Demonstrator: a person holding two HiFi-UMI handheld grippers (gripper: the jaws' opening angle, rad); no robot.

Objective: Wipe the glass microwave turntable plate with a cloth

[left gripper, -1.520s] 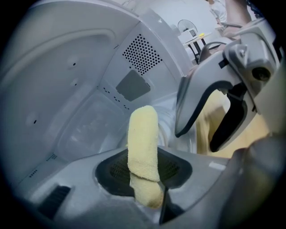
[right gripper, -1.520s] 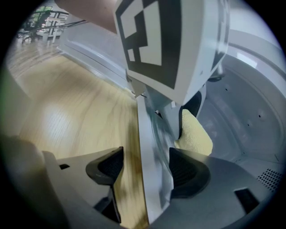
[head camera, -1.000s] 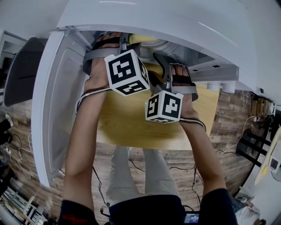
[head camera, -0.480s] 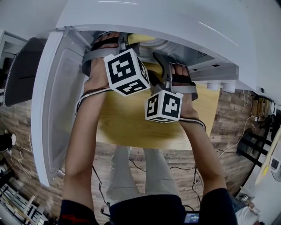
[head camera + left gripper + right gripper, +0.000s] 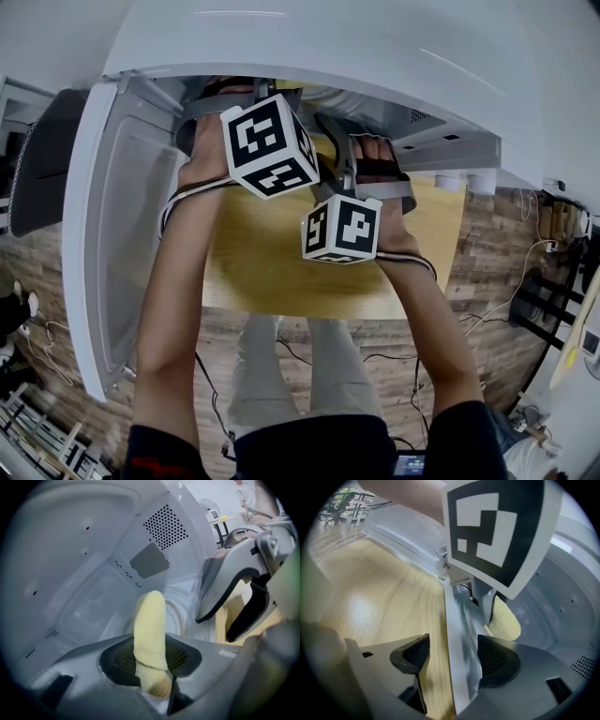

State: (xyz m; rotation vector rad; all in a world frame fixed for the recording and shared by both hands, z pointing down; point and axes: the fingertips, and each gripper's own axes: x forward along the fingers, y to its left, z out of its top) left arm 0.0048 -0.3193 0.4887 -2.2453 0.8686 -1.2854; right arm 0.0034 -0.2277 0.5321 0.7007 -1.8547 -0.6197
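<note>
Both grippers reach into the open white microwave; in the head view only their marker cubes and the hands show, the jaws are hidden inside. My left gripper is shut on a folded yellow cloth, which sticks out towards the back wall. The glass turntable plate stands edge-on between the jaws of my right gripper, which holds its rim at the cavity's front. The cloth lies against the plate's inner side. In the left gripper view the plate shows faintly beyond the cloth.
The microwave door hangs open at the left. The oven sits on a light wooden table. Perforated vents mark the cavity wall. The person's legs and cables lie on the plank floor below.
Both hands and their cubes have shifted slightly up and further under the microwave's top. The holds on the cloth and the plate look the same.
</note>
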